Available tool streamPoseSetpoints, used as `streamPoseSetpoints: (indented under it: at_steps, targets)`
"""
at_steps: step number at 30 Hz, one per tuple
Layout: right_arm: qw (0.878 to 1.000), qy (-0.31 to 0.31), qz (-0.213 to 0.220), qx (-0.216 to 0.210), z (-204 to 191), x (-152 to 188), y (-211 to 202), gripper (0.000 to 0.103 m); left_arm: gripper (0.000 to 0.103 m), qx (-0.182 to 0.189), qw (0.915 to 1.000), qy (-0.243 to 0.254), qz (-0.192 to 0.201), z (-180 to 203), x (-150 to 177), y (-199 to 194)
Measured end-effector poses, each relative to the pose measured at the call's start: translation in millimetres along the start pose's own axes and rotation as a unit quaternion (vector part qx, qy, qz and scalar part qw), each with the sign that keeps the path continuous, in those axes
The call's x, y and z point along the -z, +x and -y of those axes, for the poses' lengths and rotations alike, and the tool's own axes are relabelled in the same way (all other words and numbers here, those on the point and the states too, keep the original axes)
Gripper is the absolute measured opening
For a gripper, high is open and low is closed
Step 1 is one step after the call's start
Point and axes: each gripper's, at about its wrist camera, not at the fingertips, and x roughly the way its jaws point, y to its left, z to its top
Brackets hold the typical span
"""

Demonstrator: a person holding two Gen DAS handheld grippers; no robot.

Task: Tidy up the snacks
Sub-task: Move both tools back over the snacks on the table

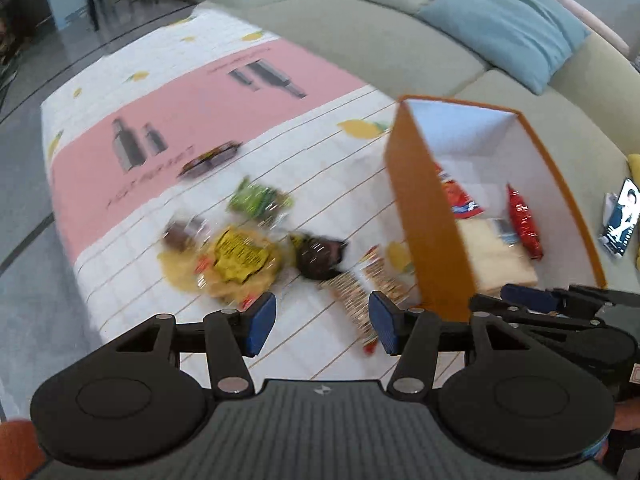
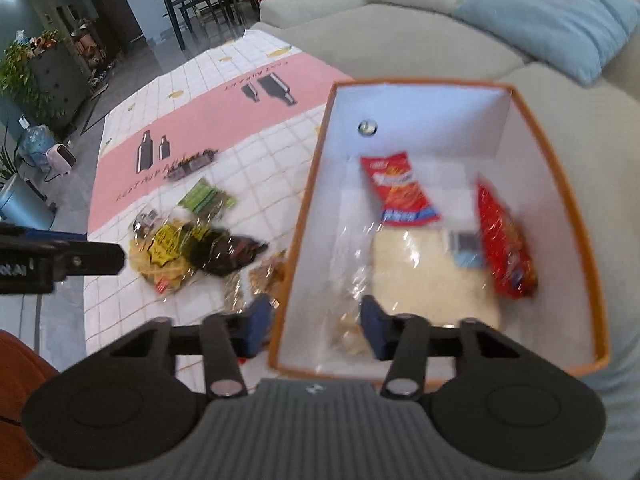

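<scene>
Orange box (image 2: 304,216) wall stands between right tool (image 2: 316,326) pads.

Both wrist views look steeply down, sharing the orange box (image 1: 432,216) and tabletop snacks (image 2: 168,248).

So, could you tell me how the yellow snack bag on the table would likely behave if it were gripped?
The yellow bag looks like thin, glossy film, so it would probably crumple and may slip. Its contents look like loose chips, so it is likely light and crushable.
</scene>
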Motion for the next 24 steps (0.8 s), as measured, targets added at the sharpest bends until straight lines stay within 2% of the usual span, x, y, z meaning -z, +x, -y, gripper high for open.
streamPoseSetpoints:
  at_steps: [7,12,15,19,24]
  targets:
    - [1.0,-0.015,0.01,0.002,-18,14,4,0.003,0.063,0.002,0.9995,-0.031,0.001,-35,26,-14]
    - [0.999,-0.029,0.017,0.034,-29,17,4,0.002,0.063,0.005,0.9987,-0.051,0.003,-53,41,-21]
    - [0.999,-0.037,0.012,0.036,-38,20,1,0.002,0.063,0.005,0.9986,-0.053,0.004,-62,48,-22]
    - [0.998,-0.05,0.01,0.042,-55,32,-3,0.002,0.063,0.011,0.9991,-0.04,0.009,-68,56,-22]
    - [0.997,-0.059,0.01,0.05,-66,41,-5,0.005,0.063,0.018,0.9994,0.003,0.03,-75,64,-24]
